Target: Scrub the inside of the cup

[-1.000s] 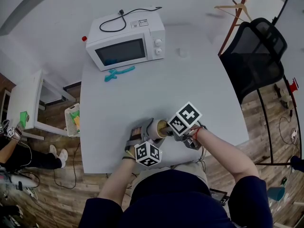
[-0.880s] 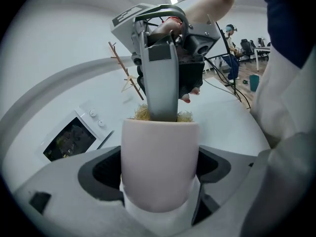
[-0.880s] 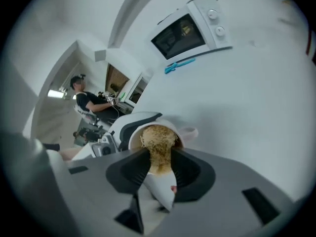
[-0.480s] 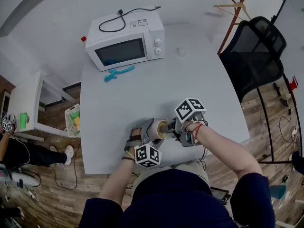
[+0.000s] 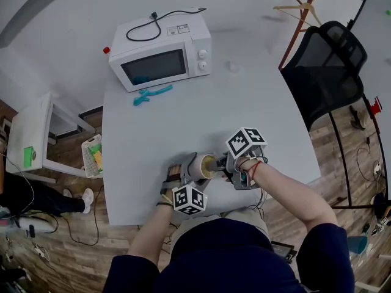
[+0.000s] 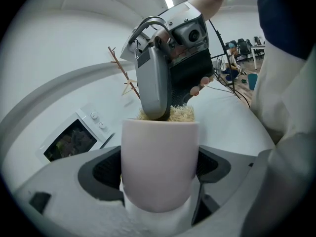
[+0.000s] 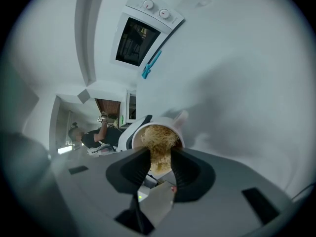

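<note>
Left tool clamps white cup by its sides. Right tool grips tan scrubber (pushed into cup mouth).

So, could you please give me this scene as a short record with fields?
left gripper: shut on the cup
cup: white, mouth turned toward the right gripper
right gripper: shut on the scrubber
scrubber: straw-coloured fibres, pushed into the cup's mouth
table: grey; microwave at the far side, teal tool lying before it
</note>
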### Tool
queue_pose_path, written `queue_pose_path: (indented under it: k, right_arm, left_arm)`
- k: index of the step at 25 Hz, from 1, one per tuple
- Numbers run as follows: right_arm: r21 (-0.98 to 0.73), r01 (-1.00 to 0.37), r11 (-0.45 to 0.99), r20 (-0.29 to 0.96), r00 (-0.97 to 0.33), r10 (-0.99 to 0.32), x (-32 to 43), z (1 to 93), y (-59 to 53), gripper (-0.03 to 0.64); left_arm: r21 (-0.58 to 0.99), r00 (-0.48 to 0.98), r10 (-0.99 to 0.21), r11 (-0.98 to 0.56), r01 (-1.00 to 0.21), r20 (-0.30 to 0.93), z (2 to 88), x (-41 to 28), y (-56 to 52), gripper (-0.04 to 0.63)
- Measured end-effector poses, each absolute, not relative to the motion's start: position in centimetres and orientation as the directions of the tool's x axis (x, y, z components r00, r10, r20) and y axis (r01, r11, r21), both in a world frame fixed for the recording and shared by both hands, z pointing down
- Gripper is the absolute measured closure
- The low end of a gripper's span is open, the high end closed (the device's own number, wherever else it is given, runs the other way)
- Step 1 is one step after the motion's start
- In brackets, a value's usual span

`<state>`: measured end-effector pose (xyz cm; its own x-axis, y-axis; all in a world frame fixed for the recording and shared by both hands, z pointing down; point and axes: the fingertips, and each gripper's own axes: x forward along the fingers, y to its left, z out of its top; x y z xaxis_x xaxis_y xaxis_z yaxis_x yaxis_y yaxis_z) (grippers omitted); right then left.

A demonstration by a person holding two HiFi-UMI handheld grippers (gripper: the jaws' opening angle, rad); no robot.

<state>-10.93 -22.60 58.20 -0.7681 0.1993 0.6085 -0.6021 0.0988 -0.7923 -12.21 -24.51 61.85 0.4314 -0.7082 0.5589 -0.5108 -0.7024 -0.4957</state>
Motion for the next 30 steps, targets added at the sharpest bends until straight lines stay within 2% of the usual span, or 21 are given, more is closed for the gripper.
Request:
queue_pose_path:
  k: [7, 13, 17, 30]
  right_arm:
    - [-0.822, -0.564, 0.079, 0.568, -0.806, 0.164, -9.8, 56.4, -22.8, 0.483]
    - [-0.862, -0.504, 0.051, 0.507, -0.855, 0.112, -8.8, 54.5, -22.9, 0.482]
    - [-0.886, -0.463, 0.038, 0.465, -0.883, 0.063, -7.9, 53.1, -23.3, 0.482]
    - [-0.892, -0.449, 0.051, 0.449, -0.893, -0.022, -5.9, 53.0, -24.5, 0.482]
  left_arm:
    - [-0.438, 0.448, -0.715, -0.69, -0.577, 0.537, 61.9, -12.9, -24.9, 0.166]
    - [-0.297, 0.475, -0.707, -0.675, -0.676, 0.524, 62.5, -13.3, -24.8, 0.164]
    - [-0.251, 0.491, -0.688, -0.684, -0.685, 0.534, 63.5, -13.0, -24.3, 0.166]
    - [-0.121, 0.518, -0.684, -0.656, -0.745, 0.513, 64.5, -11.5, -24.5, 0.164]
